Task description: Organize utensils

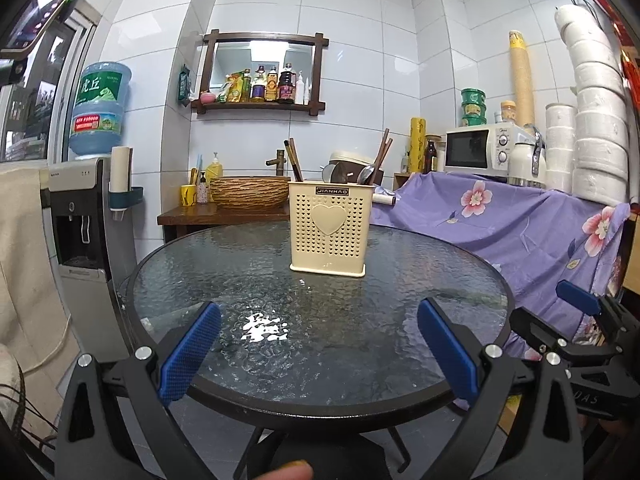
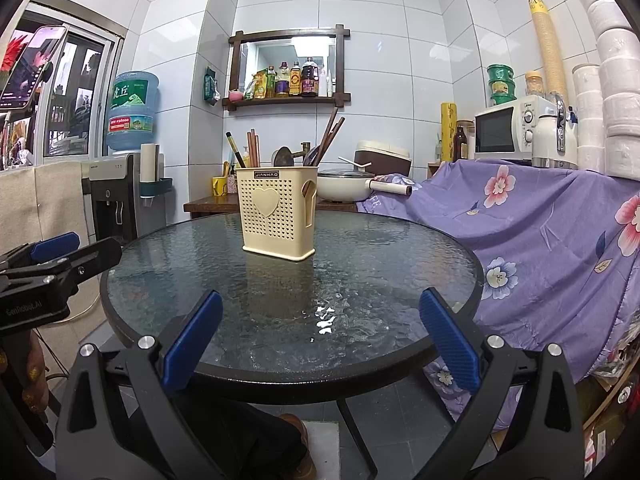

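Note:
A cream perforated utensil holder [image 1: 329,229] with a heart on its front stands upright on the round glass table [image 1: 224,280]. Brown chopsticks [image 1: 295,160] and a metal spoon [image 1: 365,174] stick out of its top. In the right wrist view the holder [image 2: 276,218] sits at the table's middle, chopsticks [image 2: 253,148] and spoons rising from it. My left gripper [image 1: 319,312] hangs open over the near table edge, nothing between its blue pads. My right gripper [image 2: 321,304] is open too, held off the near edge. Each gripper appears at the other's side: the right one [image 1: 576,300], the left one [image 2: 56,246].
A purple flowered cloth [image 1: 520,224] covers a counter on the right, with a microwave [image 1: 480,148] and stacked white rolls [image 1: 596,128] on it. A water dispenser [image 1: 84,216] stands to the left. Behind the table are a wooden stand with a woven basin [image 1: 250,192] and a wall shelf of bottles [image 1: 264,84].

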`<state>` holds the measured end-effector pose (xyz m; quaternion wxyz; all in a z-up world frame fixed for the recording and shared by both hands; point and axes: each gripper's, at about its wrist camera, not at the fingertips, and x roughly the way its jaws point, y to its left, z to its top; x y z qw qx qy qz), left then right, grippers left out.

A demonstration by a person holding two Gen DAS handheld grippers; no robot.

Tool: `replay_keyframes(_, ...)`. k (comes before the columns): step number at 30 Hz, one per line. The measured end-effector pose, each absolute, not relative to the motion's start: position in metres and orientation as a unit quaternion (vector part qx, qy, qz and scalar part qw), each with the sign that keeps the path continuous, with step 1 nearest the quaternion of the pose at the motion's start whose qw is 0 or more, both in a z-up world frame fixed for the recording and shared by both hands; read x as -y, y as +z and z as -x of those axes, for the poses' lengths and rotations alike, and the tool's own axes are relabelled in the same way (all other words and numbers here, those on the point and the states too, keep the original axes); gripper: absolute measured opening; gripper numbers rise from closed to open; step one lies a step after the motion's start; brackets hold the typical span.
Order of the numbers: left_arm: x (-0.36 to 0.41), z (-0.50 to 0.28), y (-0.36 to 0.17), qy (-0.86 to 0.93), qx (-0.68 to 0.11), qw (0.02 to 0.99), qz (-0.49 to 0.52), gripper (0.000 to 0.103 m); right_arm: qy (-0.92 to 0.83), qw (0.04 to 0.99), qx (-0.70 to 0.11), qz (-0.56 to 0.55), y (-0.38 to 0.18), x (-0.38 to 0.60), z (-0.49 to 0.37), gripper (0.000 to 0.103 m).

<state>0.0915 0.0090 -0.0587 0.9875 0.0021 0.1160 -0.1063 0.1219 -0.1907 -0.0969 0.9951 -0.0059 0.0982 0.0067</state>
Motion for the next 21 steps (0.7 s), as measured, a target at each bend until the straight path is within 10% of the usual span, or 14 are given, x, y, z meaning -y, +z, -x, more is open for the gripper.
replay_keyframes(21, -0.0153, -0.0952, -0.0583, -0.1, -0.121, 0.987, 0.02, 0.097, 0.006, 0.995, -0.1, 0.011, -0.0981, 0.1927, -0.124, 0.097)
